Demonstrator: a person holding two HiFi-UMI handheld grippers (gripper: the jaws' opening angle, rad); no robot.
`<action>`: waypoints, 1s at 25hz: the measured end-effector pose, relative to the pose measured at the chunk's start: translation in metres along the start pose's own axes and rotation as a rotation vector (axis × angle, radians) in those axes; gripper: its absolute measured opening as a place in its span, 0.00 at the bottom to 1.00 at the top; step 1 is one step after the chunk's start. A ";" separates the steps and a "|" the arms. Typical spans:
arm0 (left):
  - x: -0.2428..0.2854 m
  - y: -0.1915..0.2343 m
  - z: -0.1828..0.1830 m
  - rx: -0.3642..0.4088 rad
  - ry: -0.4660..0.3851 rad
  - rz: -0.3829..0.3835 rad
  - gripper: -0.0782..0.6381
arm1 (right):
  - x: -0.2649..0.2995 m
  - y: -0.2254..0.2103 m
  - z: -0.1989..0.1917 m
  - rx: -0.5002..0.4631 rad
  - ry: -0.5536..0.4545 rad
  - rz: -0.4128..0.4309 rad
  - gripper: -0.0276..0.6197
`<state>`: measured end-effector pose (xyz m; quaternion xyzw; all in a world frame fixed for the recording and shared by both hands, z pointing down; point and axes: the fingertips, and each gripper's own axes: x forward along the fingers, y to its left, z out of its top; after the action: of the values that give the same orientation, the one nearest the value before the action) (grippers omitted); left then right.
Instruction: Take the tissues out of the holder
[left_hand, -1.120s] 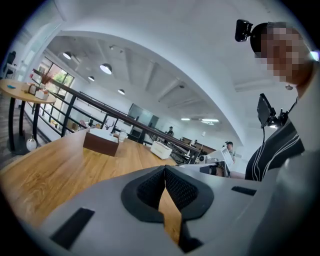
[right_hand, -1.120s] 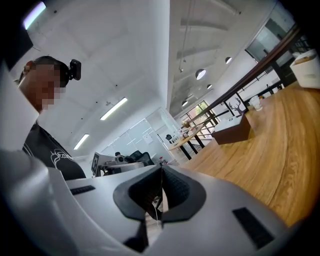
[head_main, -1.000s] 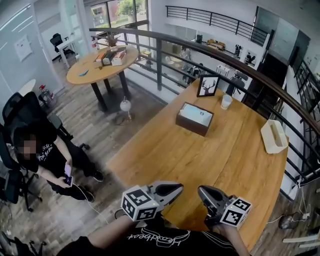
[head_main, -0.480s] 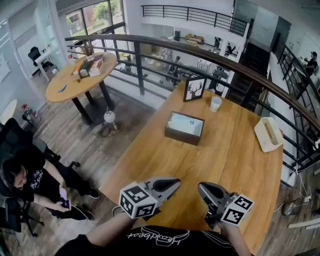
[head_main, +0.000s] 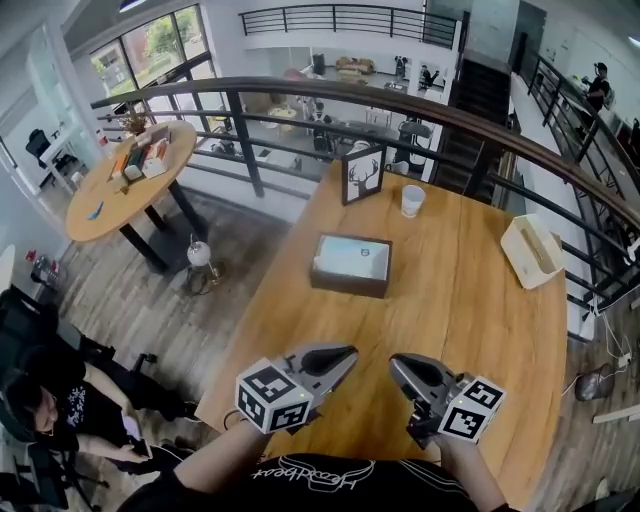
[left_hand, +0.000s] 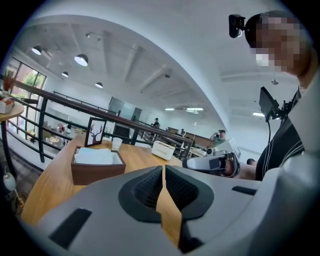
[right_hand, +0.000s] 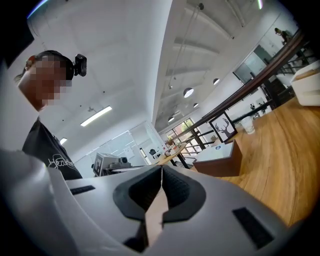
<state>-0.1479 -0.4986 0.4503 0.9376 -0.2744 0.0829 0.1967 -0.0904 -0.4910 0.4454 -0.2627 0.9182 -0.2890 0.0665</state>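
Up on this mezzanine, a long wooden table (head_main: 470, 330) runs away from the person toward the railing (head_main: 300, 95). Both tools hover low over its near end. The left gripper (head_main: 347, 354) has its jaws pressed together on nothing, and the right gripper (head_main: 396, 364) is closed and empty too.

The tissues (head_main: 350, 258) lie flat in a brown holder (head_main: 345, 284) out in the middle of the table, well apart from both grippers and straight ahead, a little toward the left. Its long side runs across the person's line of reach. By my reckoning the left gripper sits more directly in line with it, so it has the shorter way to go. Beyond stand a picture frame (head_main: 363, 174) and a cup (head_main: 412, 200); a white box (head_main: 532, 250) sits far right.
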 end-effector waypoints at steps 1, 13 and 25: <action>0.004 0.006 0.000 0.004 0.006 0.000 0.13 | 0.003 -0.004 0.001 0.001 -0.002 0.000 0.07; 0.044 0.100 0.012 0.058 0.101 0.008 0.29 | 0.040 -0.047 0.011 0.007 0.013 0.003 0.07; 0.089 0.222 0.024 0.318 0.366 0.082 0.52 | 0.034 -0.078 -0.024 0.099 0.058 -0.038 0.07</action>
<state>-0.1935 -0.7228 0.5240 0.9143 -0.2556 0.3013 0.0895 -0.0915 -0.5516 0.5101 -0.2682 0.8991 -0.3427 0.0472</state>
